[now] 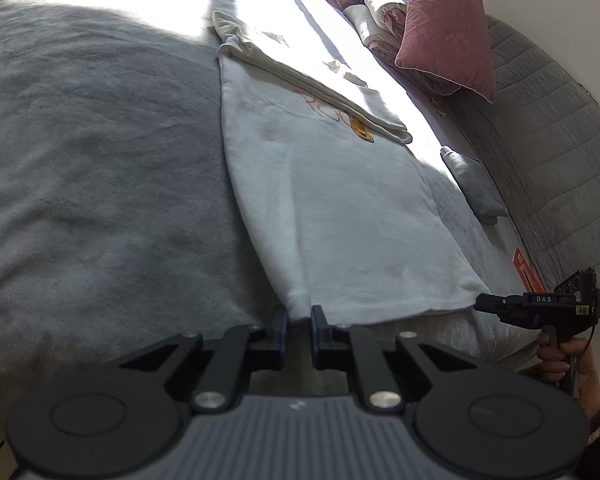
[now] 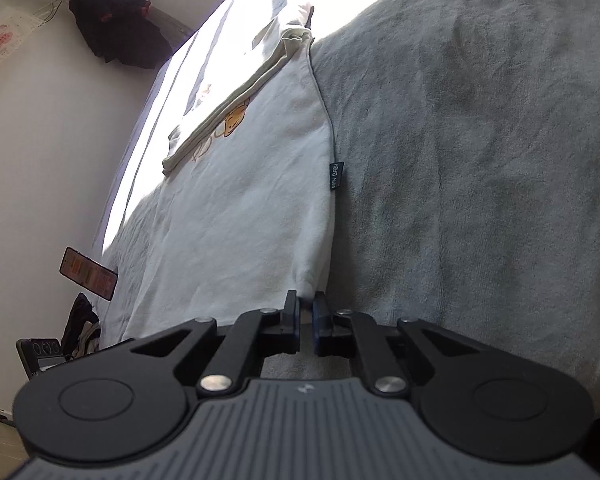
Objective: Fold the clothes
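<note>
A white sweatshirt (image 1: 332,208) with an orange print lies flat on a grey blanket (image 1: 100,160), its sleeve folded across the chest. My left gripper (image 1: 299,318) is shut on the near left corner of its hem. My right gripper (image 2: 306,312) is shut on the other hem corner; the sweatshirt (image 2: 244,200) stretches away from it, a dark label on its side seam. The right gripper also shows in the left wrist view (image 1: 482,303) at the hem's right corner, held by a hand.
Pink pillows (image 1: 444,28) and bunched bedding sit at the far right, beside a quilted grey headboard (image 1: 548,152). A small folded grey item (image 1: 476,188) lies near it. A phone (image 2: 88,274) lies at the bed's edge. Dark clothes (image 2: 120,28) hang on the wall.
</note>
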{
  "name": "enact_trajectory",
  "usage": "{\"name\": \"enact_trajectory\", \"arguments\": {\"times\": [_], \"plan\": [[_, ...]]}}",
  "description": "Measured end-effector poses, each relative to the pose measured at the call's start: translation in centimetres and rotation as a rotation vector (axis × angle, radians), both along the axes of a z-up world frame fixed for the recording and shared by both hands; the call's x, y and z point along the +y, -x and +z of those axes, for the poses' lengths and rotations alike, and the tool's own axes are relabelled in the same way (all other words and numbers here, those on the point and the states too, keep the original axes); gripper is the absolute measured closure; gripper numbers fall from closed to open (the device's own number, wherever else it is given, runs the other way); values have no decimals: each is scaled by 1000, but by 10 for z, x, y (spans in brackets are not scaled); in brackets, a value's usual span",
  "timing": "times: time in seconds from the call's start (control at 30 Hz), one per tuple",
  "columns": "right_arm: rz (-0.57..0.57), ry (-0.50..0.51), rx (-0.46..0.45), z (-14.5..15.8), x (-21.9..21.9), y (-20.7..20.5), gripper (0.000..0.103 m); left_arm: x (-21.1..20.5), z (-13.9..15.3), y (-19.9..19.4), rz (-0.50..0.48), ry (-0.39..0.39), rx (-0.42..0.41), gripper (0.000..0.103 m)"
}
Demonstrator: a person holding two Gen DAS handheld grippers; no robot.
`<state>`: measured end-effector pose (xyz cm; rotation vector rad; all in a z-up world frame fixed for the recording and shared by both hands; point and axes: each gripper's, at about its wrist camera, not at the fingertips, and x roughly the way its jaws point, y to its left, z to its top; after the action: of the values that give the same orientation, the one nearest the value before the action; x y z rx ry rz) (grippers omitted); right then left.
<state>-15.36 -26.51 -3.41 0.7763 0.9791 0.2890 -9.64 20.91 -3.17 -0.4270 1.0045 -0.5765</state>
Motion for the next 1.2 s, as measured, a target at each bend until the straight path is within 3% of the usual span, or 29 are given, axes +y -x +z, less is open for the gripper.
{"name": "enact_trajectory", "arguments": {"times": [0.23,0.33,0.57,0.67,0.83,0.9,1.03,1.07,1.13,1.2], "plan": [[-23,-89,-87,35,2,-24,95,11,20,-14,85,194,-23,93],[-43,-86,-111,48,1,-43,95,11,29,-28,132,232,-55,93],[-126,-69,-145,51,-9,-94,96,8,29,-85,261,237,-47,93],[-162,-52,-129,39,-14,-114,98,2,17,-110,306,227,-33,93],[-223,-5,-96,7,-26,-135,98,-6,-8,-132,350,158,-77,92],[-250,-10,-66,-3,-31,-138,90,-4,-11,-138,372,127,-79,90],[-204,-14,-73,1,-30,-144,84,-1,-8,-139,359,121,-123,67],[-190,15,-84,4,-28,-144,70,-3,-8,-139,345,104,-134,65],[-163,79,-104,10,-22,-144,53,-6,-8,-138,323,75,-143,65],[-129,143,-118,13,-16,-145,53,-11,-8,-138,293,66,-147,65]]}}
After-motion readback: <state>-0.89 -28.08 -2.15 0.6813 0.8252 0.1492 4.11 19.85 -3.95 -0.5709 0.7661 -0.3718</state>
